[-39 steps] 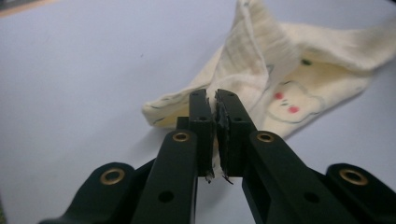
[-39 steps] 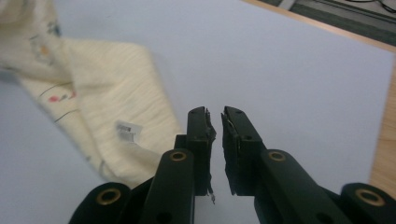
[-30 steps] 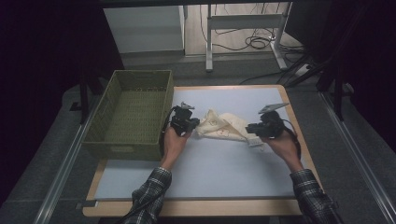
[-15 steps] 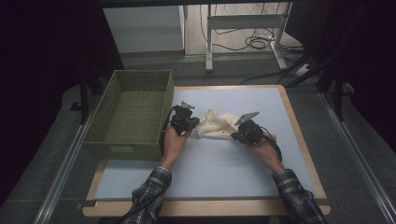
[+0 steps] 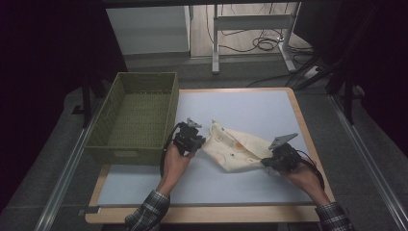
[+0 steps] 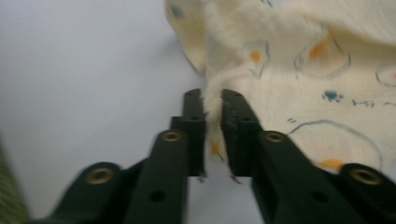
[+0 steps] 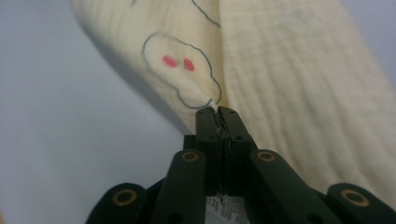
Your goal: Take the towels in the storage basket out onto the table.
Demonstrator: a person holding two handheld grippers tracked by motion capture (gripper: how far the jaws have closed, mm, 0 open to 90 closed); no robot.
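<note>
A cream cloth (image 5: 238,149) printed with small outlined shapes lies stretched across the middle of the pale blue table top (image 5: 245,108). My left gripper (image 5: 201,140) is at the cloth's left edge. In the left gripper view a fold of the cloth (image 6: 280,70) sits in the narrow gap of the left gripper (image 6: 212,100), whose jaws have just been opening. My right gripper (image 5: 265,161) holds the cloth's right corner. In the right gripper view the right gripper (image 7: 217,112) pinches the tip of the cloth (image 7: 280,84); its jaws have just eased slightly but still clamp it.
A green woven basket (image 5: 108,113) stands on the table's left side, right beside my left hand. The table's wooden rim (image 5: 308,139) runs close behind my right hand. Desk legs and cables (image 5: 260,43) lie on the floor beyond.
My right gripper swung from the middle out to the right and nearer the front edge, drawing the cloth flatter. The left gripper shifted toward the person.
</note>
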